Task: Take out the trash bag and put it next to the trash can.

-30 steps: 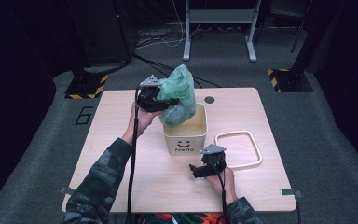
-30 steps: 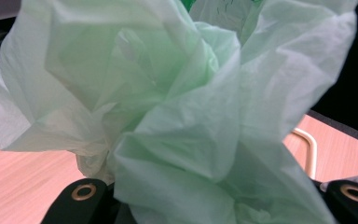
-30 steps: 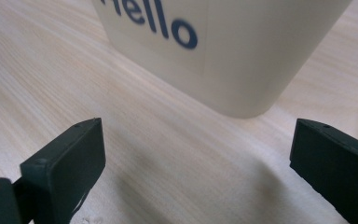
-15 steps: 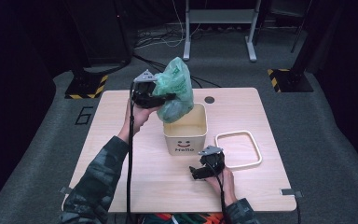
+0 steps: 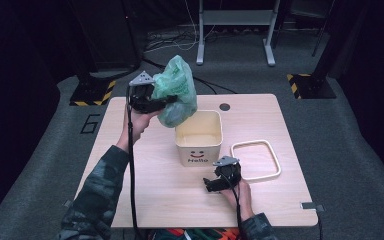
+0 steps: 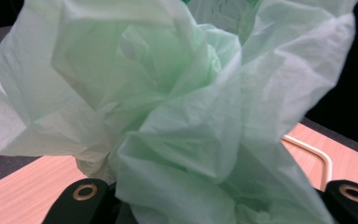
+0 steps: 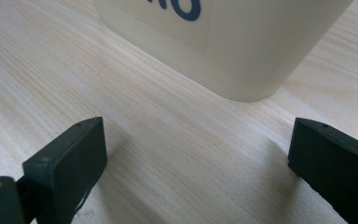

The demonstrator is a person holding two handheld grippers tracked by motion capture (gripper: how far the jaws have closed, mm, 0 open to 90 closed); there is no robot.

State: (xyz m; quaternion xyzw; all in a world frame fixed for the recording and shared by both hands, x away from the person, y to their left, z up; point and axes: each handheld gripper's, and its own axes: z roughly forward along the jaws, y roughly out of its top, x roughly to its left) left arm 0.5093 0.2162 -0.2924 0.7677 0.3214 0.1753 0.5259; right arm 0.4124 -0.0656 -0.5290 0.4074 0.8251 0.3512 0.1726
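Note:
A crumpled pale green plastic bag (image 5: 180, 90) hangs in the air over the back left corner of the cream bin (image 5: 200, 137), its lower end just above the rim. My left gripper (image 5: 167, 100) is shut on the bag from its left side. In the left gripper view the bag (image 6: 177, 107) bulges out between the two black jaws of the left gripper (image 6: 219, 200). The bin carries a smiley and the word "Hello" on its front. My right gripper (image 5: 214, 185) rests on the table in front of the bin, open with nothing between its fingers. In its own view the right gripper (image 7: 200, 163) faces the bin's lower corner (image 7: 242, 42).
A cream rectangular frame (image 5: 256, 160) lies flat on the wooden table (image 5: 145, 200) to the right of the bin, and its rounded edge (image 6: 317, 156) also shows in the left gripper view. A dark round hole (image 5: 224, 106) sits near the table's far edge. Dark floor surrounds the table.
My left gripper has carried the green bag up and to the left, so its lower end has come out of the bin. The right gripper has stayed put.

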